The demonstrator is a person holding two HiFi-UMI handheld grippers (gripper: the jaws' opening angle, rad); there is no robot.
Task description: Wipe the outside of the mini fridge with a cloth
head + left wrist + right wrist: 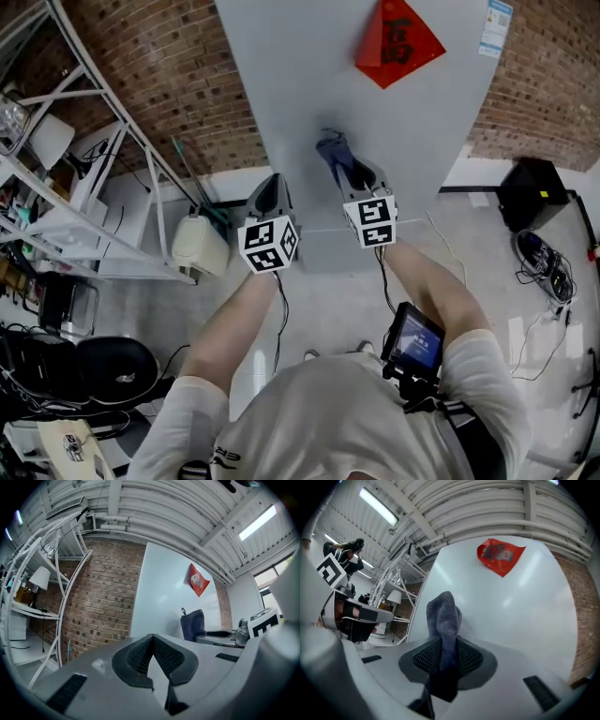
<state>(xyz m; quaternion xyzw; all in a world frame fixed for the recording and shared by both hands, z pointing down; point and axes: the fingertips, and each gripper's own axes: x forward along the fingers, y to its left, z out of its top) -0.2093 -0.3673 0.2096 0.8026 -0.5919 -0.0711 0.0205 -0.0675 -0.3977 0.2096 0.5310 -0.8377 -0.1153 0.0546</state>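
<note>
The mini fridge (309, 84) shows as a pale grey face with a red diamond decoration (397, 39) on it. My right gripper (361, 178) is shut on a blue-grey cloth (335, 155), which sticks out past the fingertips toward the fridge face. In the right gripper view the cloth (445, 620) stands up between the pads in front of the fridge (511, 602). My left gripper (272, 192) is held beside it to the left, shut and empty. The left gripper view shows the cloth (193, 624) close against the fridge (159, 592); whether it touches I cannot tell.
White metal shelving (94, 141) with a lamp stands at the left before a brick wall (178, 84). A cream appliance (200, 246) sits on the floor near the fridge's left edge. A black box (532, 192), shoes (539, 258) and cables lie at the right.
</note>
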